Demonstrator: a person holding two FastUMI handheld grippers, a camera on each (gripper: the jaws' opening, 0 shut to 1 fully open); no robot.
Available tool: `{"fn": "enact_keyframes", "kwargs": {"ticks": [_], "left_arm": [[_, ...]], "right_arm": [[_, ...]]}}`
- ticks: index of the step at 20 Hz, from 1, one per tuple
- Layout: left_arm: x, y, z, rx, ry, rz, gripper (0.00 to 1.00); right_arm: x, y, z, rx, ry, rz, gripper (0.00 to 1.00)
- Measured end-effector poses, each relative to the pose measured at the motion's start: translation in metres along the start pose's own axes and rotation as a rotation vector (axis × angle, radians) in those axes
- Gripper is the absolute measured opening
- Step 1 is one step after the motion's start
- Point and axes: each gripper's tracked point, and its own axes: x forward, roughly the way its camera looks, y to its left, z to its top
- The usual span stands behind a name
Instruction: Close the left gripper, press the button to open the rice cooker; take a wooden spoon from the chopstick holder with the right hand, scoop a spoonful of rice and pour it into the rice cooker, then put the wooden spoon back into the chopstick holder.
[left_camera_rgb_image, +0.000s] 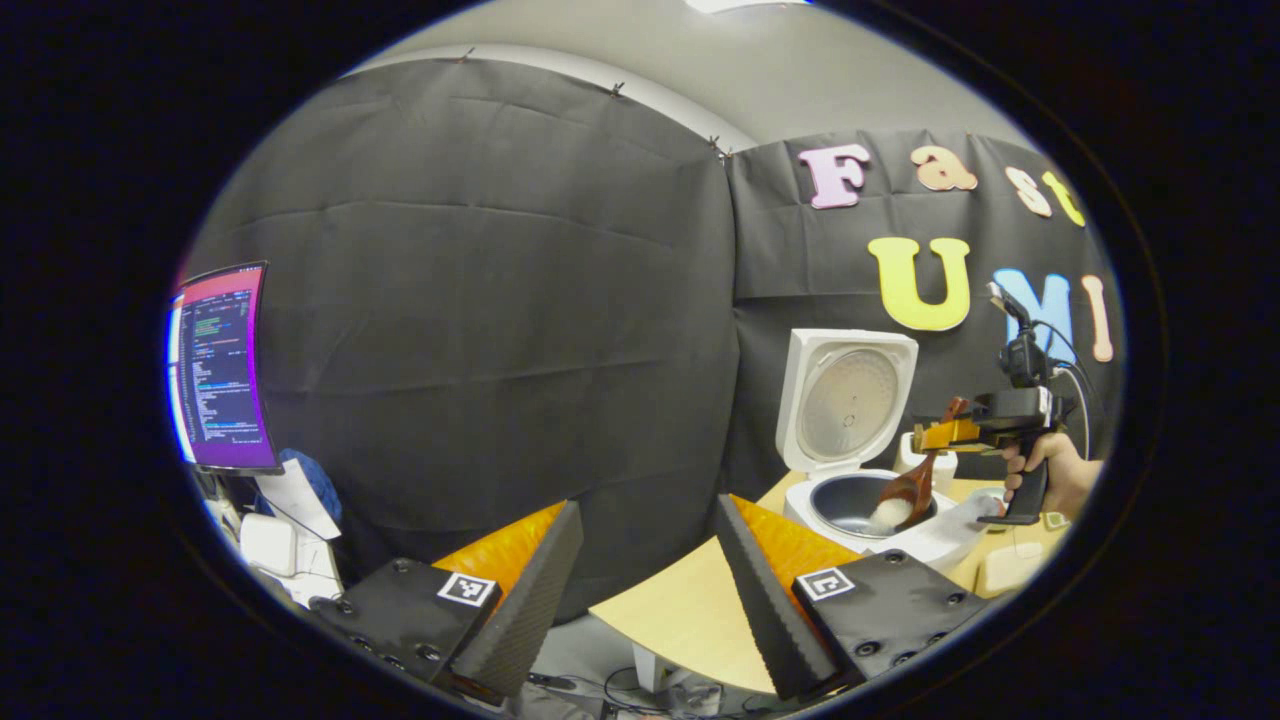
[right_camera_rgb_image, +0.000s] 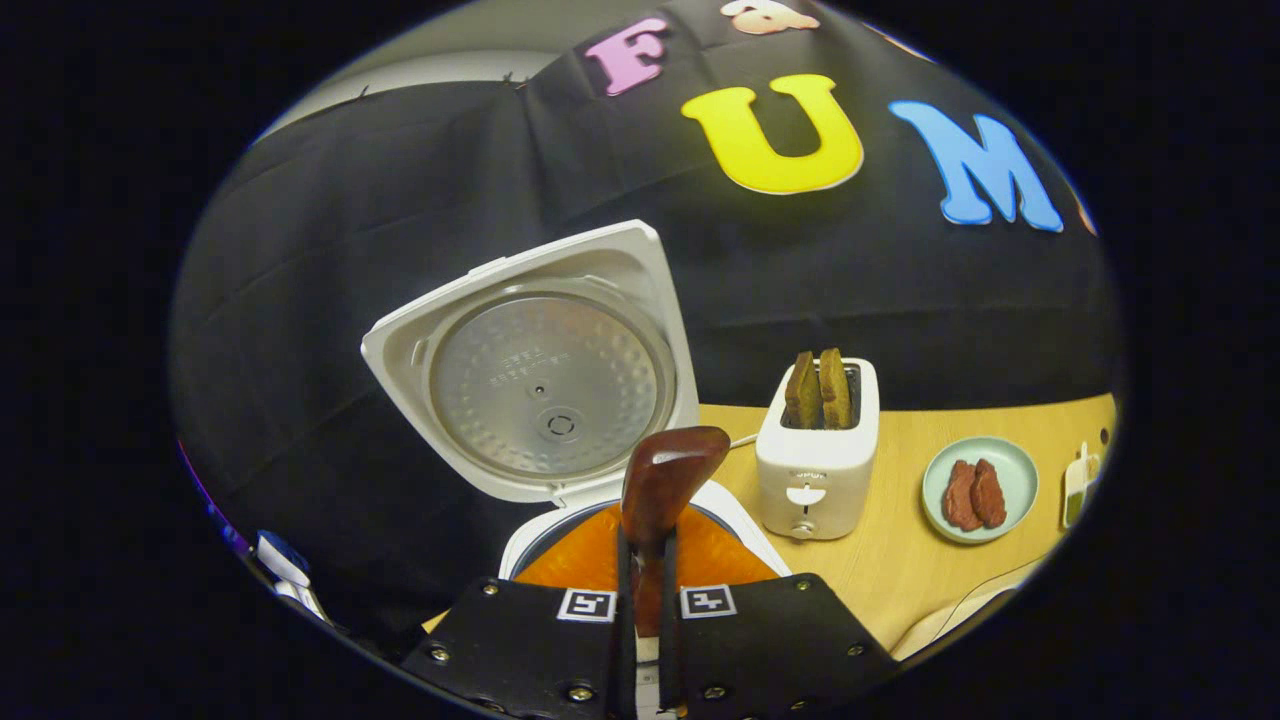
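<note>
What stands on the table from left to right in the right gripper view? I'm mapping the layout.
Rice cooker with lid up → toaster holding two slices → plate with two reddish-brown pieces → small container at the edge.

Each gripper carries flat black plates studded with round screws and a small square black-and-white marker per finger; the left gripper shows ribbed inner faces. The right gripper has a black pistol handle, camera on top, trailing black cable.
</note>
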Motion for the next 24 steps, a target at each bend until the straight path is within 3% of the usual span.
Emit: {"fn": "enact_keyframes", "kwargs": {"ticks": [1, 10, 14, 17, 19, 20, 23, 24], "left_arm": [[0.000, 0.000, 0.000, -0.001, 0.000, 0.002, 0.98], [-0.002, -0.002, 0.005, -0.008, -0.015, -0.013, 0.98], [-0.004, -0.006, 0.010, -0.007, -0.027, -0.036, 0.98], [-0.006, -0.009, 0.017, -0.011, -0.040, -0.060, 0.98], [-0.010, -0.013, 0.025, -0.009, -0.053, -0.078, 0.94], [-0.009, -0.017, 0.028, -0.006, -0.060, -0.088, 0.98], [0.001, -0.046, 0.040, -0.001, -0.075, -0.126, 0.94], [0.002, -0.054, 0.044, 0.001, -0.081, -0.139, 0.98]], "right_arm": [[-0.001, 0.000, 0.003, -0.043, -0.005, -0.002, 0.09], [-0.020, 0.024, 0.031, -0.419, -0.129, -0.025, 0.09], [-0.042, 0.031, 0.056, -0.525, -0.223, -0.037, 0.09], [-0.063, 0.030, 0.072, -0.479, -0.259, -0.027, 0.09], [-0.075, 0.024, 0.082, -0.388, -0.271, -0.007, 0.09], [-0.081, 0.019, 0.088, -0.340, -0.274, 0.001, 0.09], [-0.102, -0.004, 0.102, -0.208, -0.282, -0.002, 0.09], [-0.113, -0.014, 0.106, -0.171, -0.286, -0.011, 0.09]]}}
